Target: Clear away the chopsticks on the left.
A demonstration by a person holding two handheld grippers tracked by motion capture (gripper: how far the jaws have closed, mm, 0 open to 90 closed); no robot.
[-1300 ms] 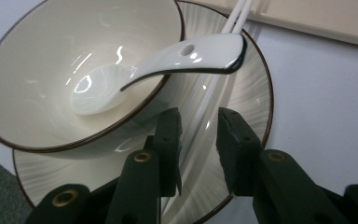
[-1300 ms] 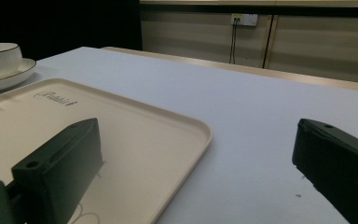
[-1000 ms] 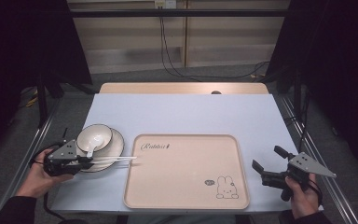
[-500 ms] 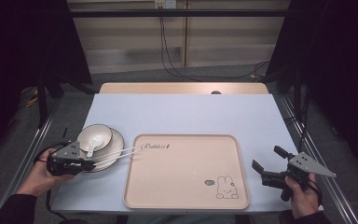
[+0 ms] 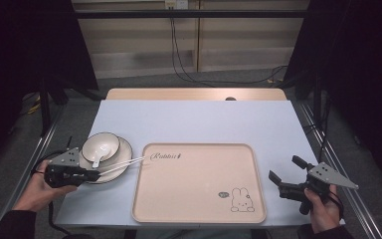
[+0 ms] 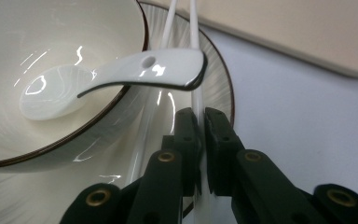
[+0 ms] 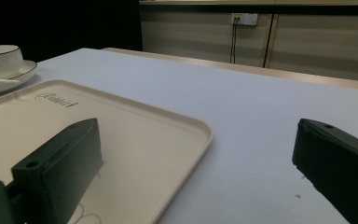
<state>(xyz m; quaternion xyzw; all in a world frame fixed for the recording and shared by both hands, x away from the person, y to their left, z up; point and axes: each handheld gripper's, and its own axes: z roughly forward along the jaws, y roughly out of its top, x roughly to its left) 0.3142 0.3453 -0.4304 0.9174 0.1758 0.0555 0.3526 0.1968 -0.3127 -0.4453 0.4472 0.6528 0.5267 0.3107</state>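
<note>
Lighting comes from overhead. The table point(image 5: 199, 119) is evenly lit and its surroundings are near black. High view is soft and low in detail. White glare streaks sit on the bowl point(image 6: 51, 56) and spoon point(image 6: 135, 74). In both gripper views the jaws are close and blurred. Shadows are faint.

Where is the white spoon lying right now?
In the high view, the spoon is at the table's left side: its scoop lies in the bowl on the plate, its handle pointing toward the left gripper.
</note>
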